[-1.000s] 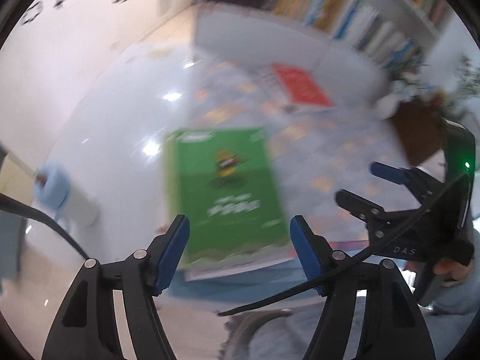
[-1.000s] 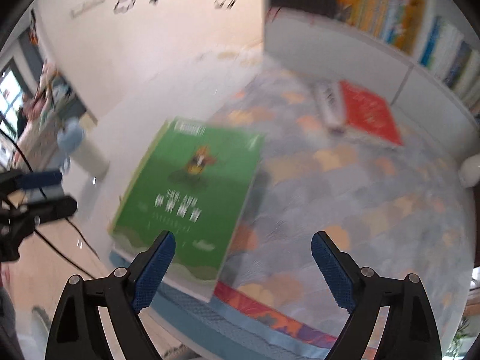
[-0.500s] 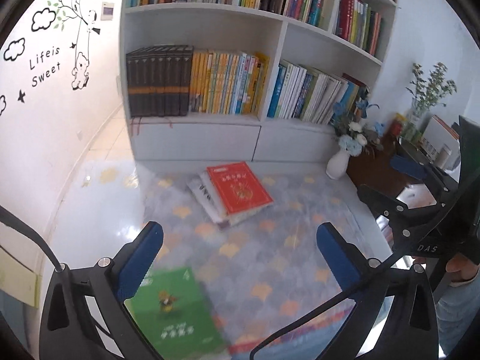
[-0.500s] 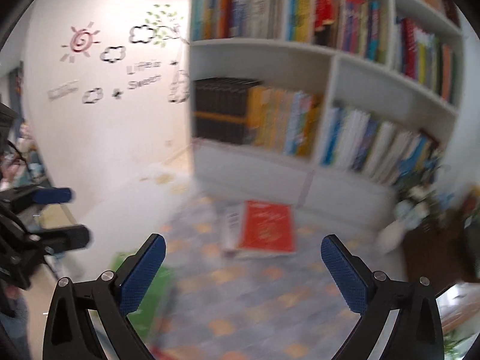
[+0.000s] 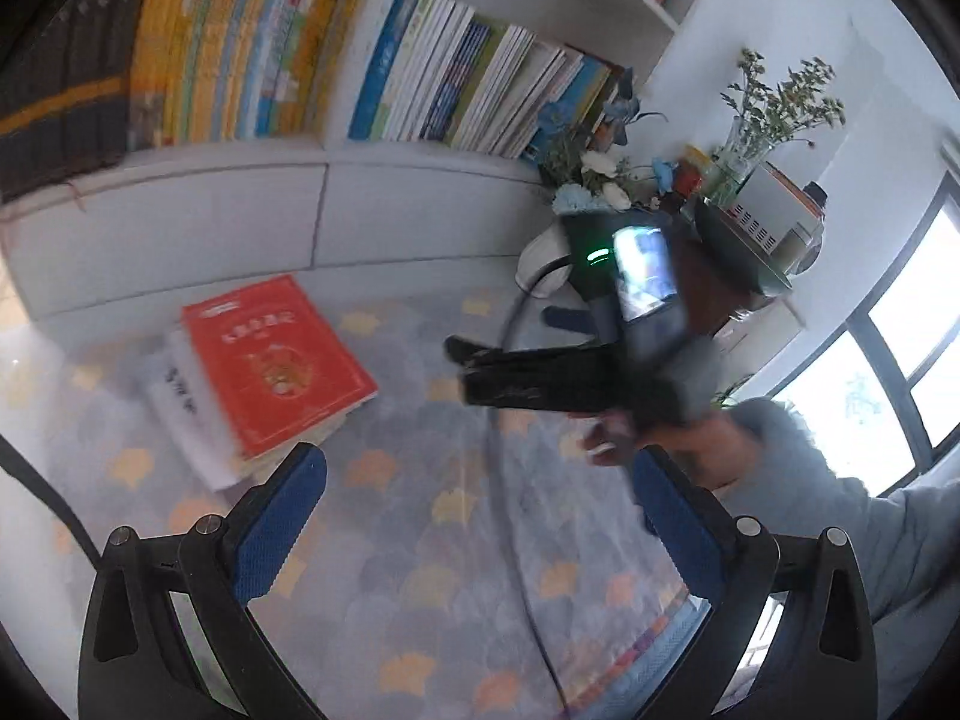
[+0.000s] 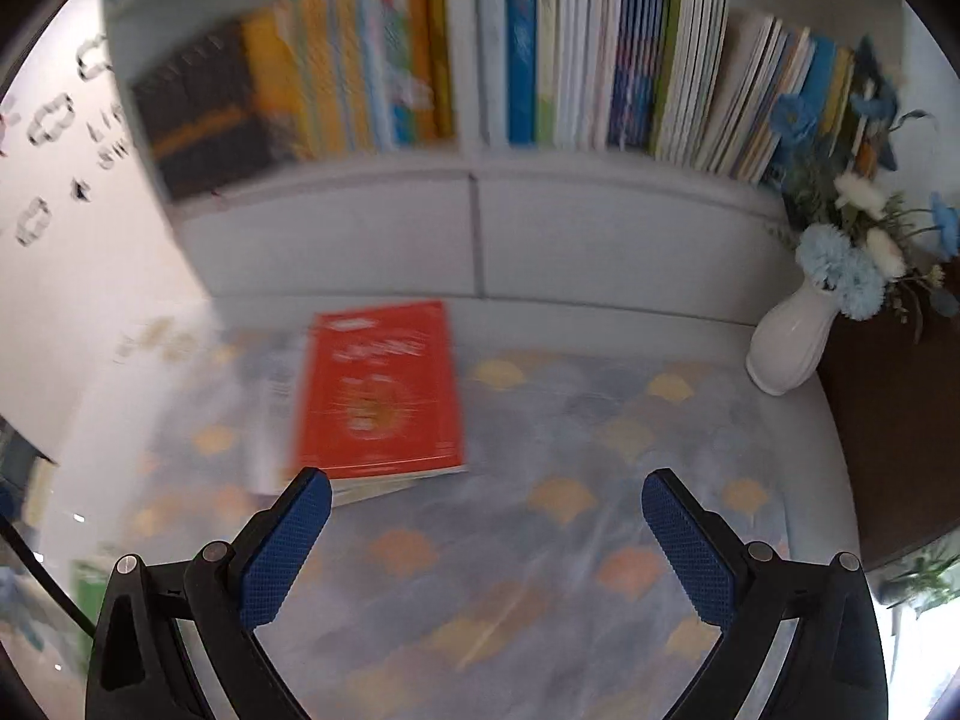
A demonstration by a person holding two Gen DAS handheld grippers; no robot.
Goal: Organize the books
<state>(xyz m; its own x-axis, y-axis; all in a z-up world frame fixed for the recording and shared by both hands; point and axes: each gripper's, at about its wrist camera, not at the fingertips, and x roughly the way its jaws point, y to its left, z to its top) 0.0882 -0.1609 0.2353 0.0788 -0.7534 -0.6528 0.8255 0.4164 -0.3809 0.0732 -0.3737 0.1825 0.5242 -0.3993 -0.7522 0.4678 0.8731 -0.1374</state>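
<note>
Left gripper [image 5: 477, 483] spread wide, nothing between its blue pads. Right gripper [image 6: 486, 519] likewise spread, empty. Just beyond, on the patterned rug [image 6: 540, 570], a red book [image 6: 379, 389] lies flat atop 1 or more pale books [image 5: 180, 396], cover up, long axis running toward the bookshelf [image 6: 474, 228]. Cover writing blurred, unreadable. White vase [image 6: 789, 339] stands at right, well apart.

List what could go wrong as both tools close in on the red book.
1. The red book lies skewed atop a white book; gripping its edge could drag or topple the pile.
2. The white vase of flowers stands on the rug's edge; a wide right-tool swing may tip it.
3. A black cable trails over the rug and could snag.
</note>
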